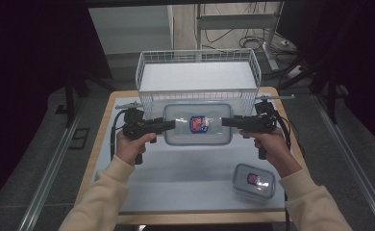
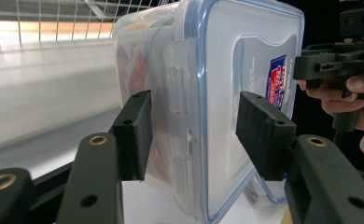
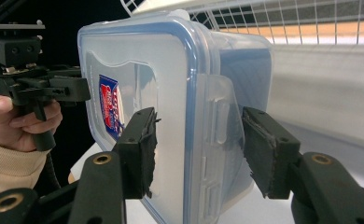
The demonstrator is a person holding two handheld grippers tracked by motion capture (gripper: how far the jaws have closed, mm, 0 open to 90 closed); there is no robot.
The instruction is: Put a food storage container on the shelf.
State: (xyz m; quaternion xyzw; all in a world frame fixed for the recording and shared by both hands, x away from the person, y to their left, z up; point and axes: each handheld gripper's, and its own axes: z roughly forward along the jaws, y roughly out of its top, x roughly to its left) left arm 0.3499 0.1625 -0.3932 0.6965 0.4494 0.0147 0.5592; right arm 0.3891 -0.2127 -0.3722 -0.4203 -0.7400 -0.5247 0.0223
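Note:
A large clear plastic container [image 1: 197, 124] with a blue-rimmed lid and a red and blue label hangs above the table, just in front of the wire basket. My left gripper [image 1: 170, 125] is shut on its left end and my right gripper [image 1: 226, 121] on its right end. In the left gripper view the pads [image 2: 133, 130] press the base and lid of the container [image 2: 208, 93] on either side of its side latch. The right gripper view has the same grip on the container [image 3: 171, 93], with one pad [image 3: 140, 149] on the lid and the other on the base.
A white wire basket [image 1: 142, 72] stands at the back of the table, right behind the lifted container. A small clear container [image 1: 254, 181] with the same label lies at the front right on the white mat [image 1: 176, 168]. Dark floor and rails flank the table.

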